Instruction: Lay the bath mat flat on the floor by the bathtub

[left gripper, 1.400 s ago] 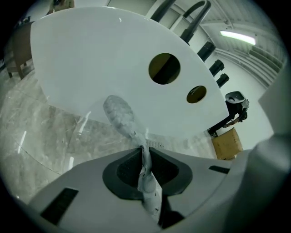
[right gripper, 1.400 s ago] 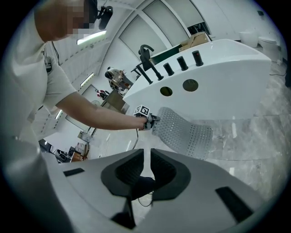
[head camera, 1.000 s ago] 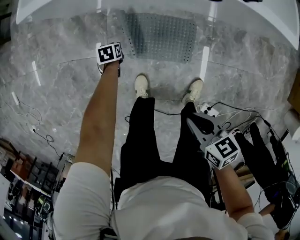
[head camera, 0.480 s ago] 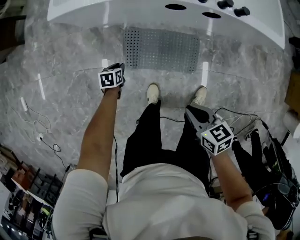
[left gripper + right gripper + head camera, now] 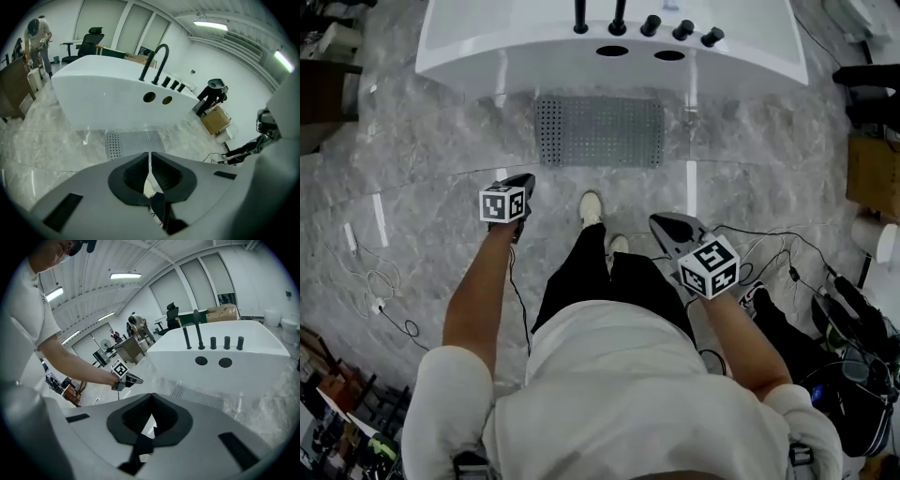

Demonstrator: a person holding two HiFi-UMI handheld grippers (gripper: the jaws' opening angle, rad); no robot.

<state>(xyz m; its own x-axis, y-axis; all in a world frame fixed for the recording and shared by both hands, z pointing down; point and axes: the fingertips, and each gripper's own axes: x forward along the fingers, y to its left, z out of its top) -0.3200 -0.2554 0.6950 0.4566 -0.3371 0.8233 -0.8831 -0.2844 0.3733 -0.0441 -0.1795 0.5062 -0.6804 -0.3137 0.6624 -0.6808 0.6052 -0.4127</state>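
Backing off since a second ago, my feet and both tools now stand farther from the tub. Left gripper [image 5: 526, 178] and right gripper [image 5: 658, 221], jaws pressed together on nothing, hang on lowered, forward-reaching arms either side of my legs, pointing tubward. Loose cables [image 5: 773, 246] trail at my right; a careless heel could snag them. Beyond my shoe [image 5: 592, 207], the bath mat [image 5: 600, 131] lies flat on the floor [image 5: 422, 159], just beside the bathtub [image 5: 487, 52].
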